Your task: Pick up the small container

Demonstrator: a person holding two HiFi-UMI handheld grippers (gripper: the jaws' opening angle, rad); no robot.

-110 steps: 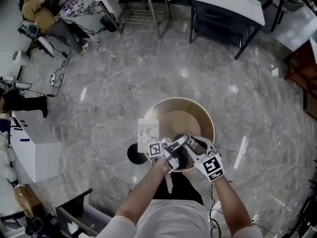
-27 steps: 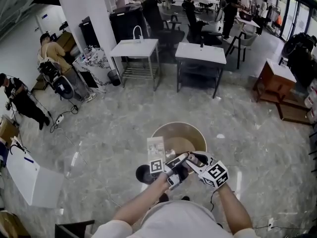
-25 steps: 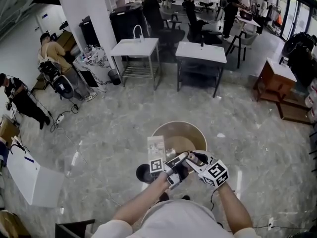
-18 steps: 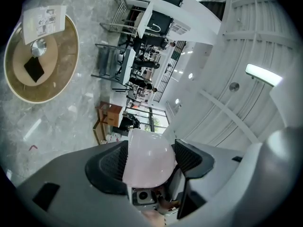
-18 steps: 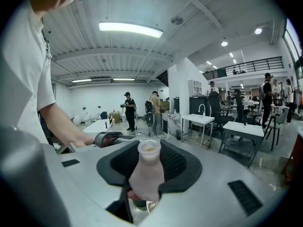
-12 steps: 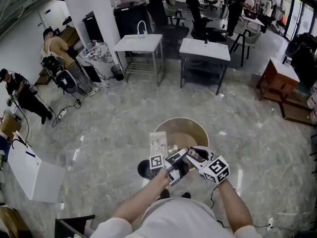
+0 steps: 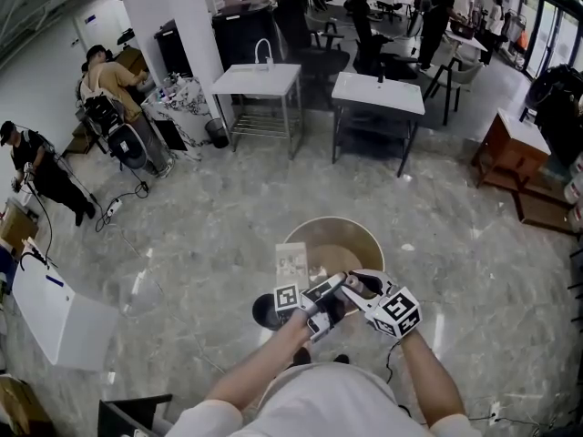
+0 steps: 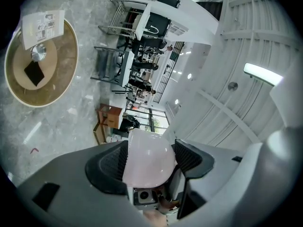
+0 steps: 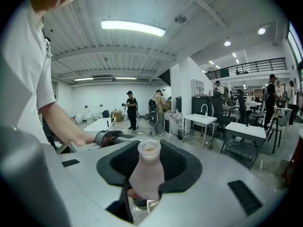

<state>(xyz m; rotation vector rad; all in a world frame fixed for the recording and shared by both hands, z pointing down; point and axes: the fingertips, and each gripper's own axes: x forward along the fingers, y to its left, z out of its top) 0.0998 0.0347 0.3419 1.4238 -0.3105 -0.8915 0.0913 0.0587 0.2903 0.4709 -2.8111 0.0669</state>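
Note:
In the right gripper view a small, frosted pinkish bottle (image 9: 147, 171) with an open neck stands upright between the black pads, and my right gripper (image 9: 147, 174) is shut on its body. A pale pink rounded container (image 8: 149, 161) fills the gap between the pads in the left gripper view, and my left gripper (image 8: 149, 164) is shut on it. I cannot tell whether these are one object or two. From the head view, the left gripper (image 7: 333, 291) and right gripper (image 7: 357, 288) meet tip to tip over the near edge of the round table (image 7: 364, 235); what they hold is hidden there.
On the round wooden table lie a printed sheet (image 8: 43, 25), a small metal disc (image 8: 38, 52) and a black square (image 8: 34, 73). A black round base (image 7: 264, 312) sits on the marble floor. White desks (image 7: 378, 94) stand farther back, with people at the left and a wooden cabinet (image 7: 515, 153) at the right.
The head view has tilted up from the floor to show the room. Both grippers stay together at the table's near edge, still closed on what they hold.

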